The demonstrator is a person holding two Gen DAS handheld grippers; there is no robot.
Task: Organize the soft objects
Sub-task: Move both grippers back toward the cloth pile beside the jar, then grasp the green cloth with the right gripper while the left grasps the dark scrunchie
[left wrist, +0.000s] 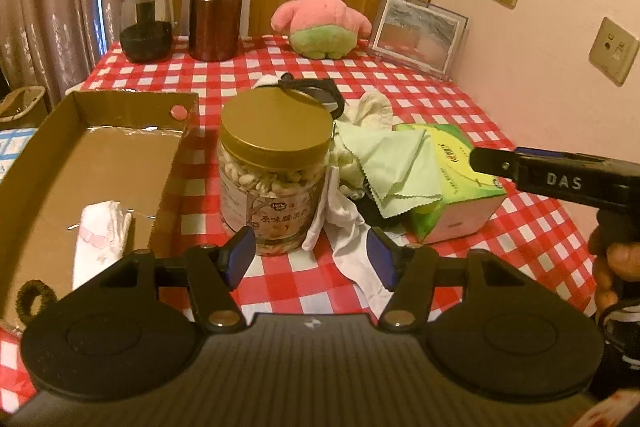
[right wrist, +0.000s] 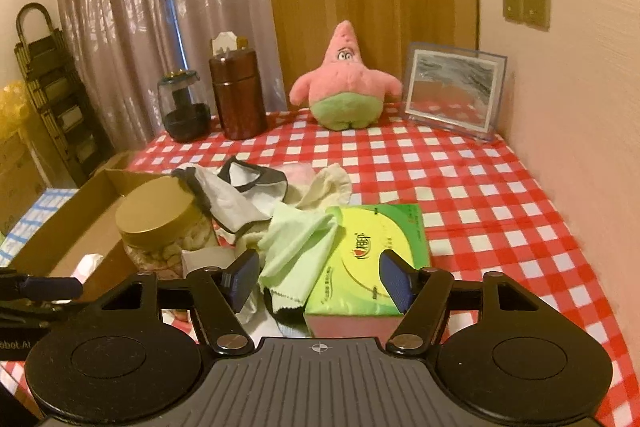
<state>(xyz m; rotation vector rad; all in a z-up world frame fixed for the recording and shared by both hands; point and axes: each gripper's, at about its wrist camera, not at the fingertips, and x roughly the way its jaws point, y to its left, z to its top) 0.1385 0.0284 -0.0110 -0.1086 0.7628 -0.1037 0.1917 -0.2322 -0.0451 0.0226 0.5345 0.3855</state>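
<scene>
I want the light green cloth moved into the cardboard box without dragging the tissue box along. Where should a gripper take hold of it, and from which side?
Grip the light green cloth at its zigzag-edged lower corner, which hangs off the tissue box. Come from the near side with the right gripper, already open nearest it; the loose folds there should pinch easily.

We note red-white checked bench cloth, pink-green plush, pale green cloth beside gold-lidded jar.
</scene>
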